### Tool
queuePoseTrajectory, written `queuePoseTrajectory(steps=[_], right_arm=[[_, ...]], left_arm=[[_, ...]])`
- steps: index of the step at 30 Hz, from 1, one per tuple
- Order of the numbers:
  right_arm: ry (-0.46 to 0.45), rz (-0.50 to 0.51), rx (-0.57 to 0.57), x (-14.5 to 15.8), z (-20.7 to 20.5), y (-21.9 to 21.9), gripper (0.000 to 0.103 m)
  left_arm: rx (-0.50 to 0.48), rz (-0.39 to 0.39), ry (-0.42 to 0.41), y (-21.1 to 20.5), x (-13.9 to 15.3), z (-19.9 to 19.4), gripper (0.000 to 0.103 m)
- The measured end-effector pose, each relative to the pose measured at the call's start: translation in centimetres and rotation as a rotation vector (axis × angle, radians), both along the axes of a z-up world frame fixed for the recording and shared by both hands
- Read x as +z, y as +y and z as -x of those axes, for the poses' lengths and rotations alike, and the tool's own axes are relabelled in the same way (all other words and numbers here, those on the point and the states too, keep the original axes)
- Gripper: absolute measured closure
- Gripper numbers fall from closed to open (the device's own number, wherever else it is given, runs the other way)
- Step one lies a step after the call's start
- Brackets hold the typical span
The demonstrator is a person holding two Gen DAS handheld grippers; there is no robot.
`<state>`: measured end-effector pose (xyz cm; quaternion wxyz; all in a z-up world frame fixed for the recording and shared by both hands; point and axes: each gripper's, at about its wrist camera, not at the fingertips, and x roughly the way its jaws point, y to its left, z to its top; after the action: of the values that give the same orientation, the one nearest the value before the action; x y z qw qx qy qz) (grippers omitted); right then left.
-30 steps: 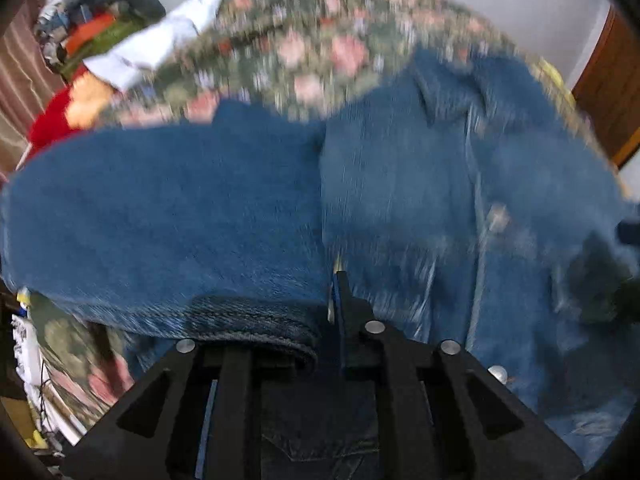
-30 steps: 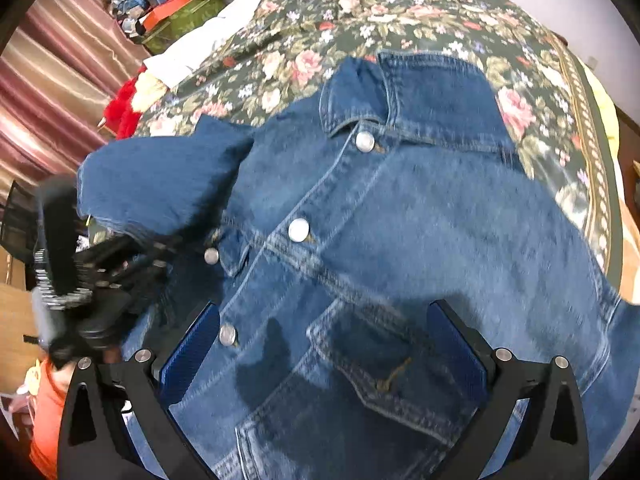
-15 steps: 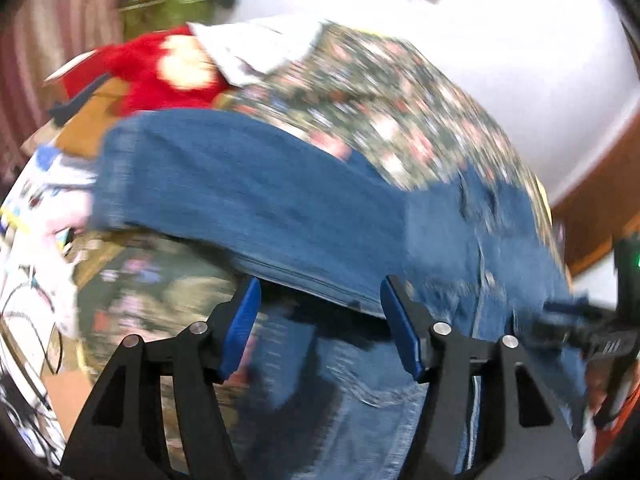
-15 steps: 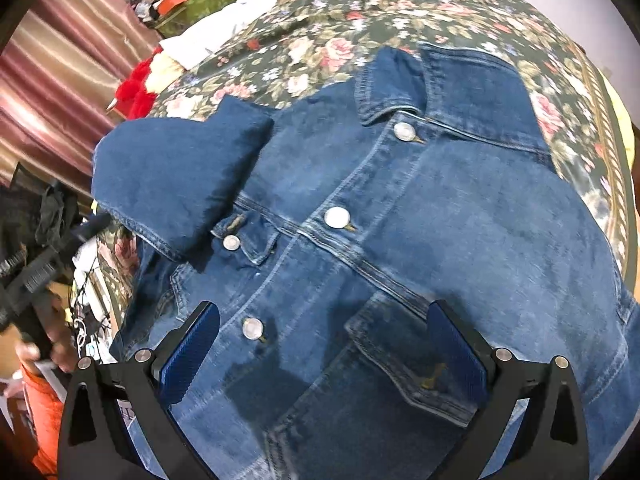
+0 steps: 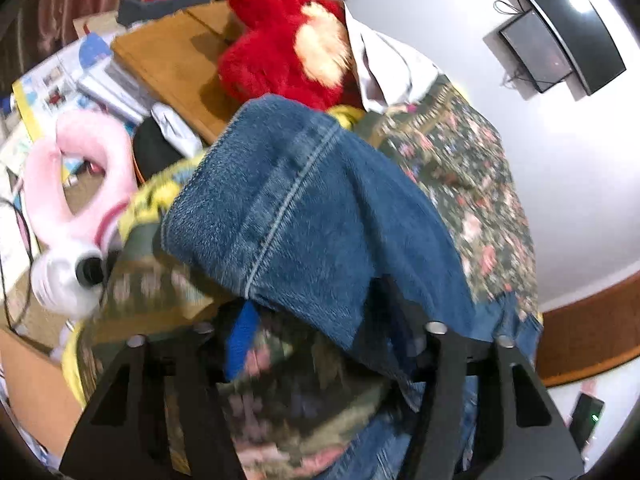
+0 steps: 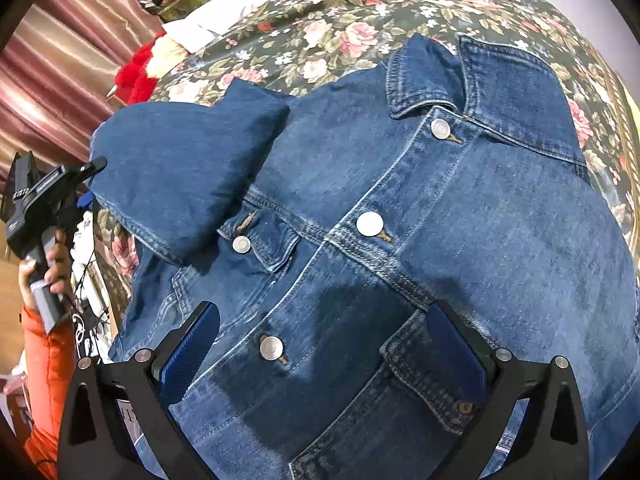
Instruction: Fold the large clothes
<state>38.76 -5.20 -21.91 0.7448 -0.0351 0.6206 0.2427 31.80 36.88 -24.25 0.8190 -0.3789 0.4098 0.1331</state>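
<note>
A floral bedspread (image 6: 344,8) covers the bed, and on it a blue denim jacket (image 6: 460,216) lies front side up, buttoned, its collar toward the far end of the bed. One sleeve (image 6: 180,176) is folded in over the chest, its cuff end resting just above a breast pocket; in the left wrist view the same sleeve (image 5: 304,216) fills the middle of the picture, lying across the bedspread's edge. The right gripper (image 6: 320,344) hangs above the jacket's lower front with its blue-padded jaws wide apart, nothing between them. The left gripper (image 5: 320,340), seen in the right wrist view at the bed's left edge (image 6: 52,196) in a person's hand (image 6: 44,268) with an orange sleeve (image 6: 44,372), has its jaws apart; they have just been closing somewhat, with the sleeve's edge draped near one finger but not clamped, though the picture is blurred there. Beyond the bed's corner sit a red plush toy (image 5: 280,52), a pink neck pillow (image 5: 80,184) and a white shirt (image 6: 232,4).
</note>
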Motion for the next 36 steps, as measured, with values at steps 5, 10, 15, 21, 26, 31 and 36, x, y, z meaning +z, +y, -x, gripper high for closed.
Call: queuePoseTrajectory(steps=[5,10,15,21,26,31,36], right_arm=[[-0.002,-0.006,-0.031,0.2,-0.2,-1.0,0.000],[-0.008,-0.027,-0.057,0.8,0.1,-2.2,0.000],[-0.049,-0.062,-0.062,2.6,1.1,-3.5,0.000],[-0.097,-0.121,-0.099,5.4,2.6,-6.7,0.000],[-0.138,-0.156,-0.157,7.3,3.9,-10.9,0.000],[-0.140,-0.168,-0.225,7.6,4.4,-14.8,0.000],[-0.127,-0.173,-0.260,7.2,4.5,-16.5,0.000]], left_arm=[[-0.040,-0.239,0.011,-1.8,3.4,-1.6,0.095],[-0.123,-0.444,-0.081,-6.4,9.3,-2.1,0.096],[-0.278,-0.533,-0.241,-14.1,15.3,-1.9,0.097],[-0.515,-0.542,-0.322,-25.0,17.5,-2.7,0.097],[-0.731,-0.504,-0.293,-33.4,15.1,-3.8,0.097],[-0.928,-0.507,-0.175,-40.3,10.7,-3.9,0.097],[-1.023,-0.480,-0.121,-41.6,8.8,-2.4,0.079]])
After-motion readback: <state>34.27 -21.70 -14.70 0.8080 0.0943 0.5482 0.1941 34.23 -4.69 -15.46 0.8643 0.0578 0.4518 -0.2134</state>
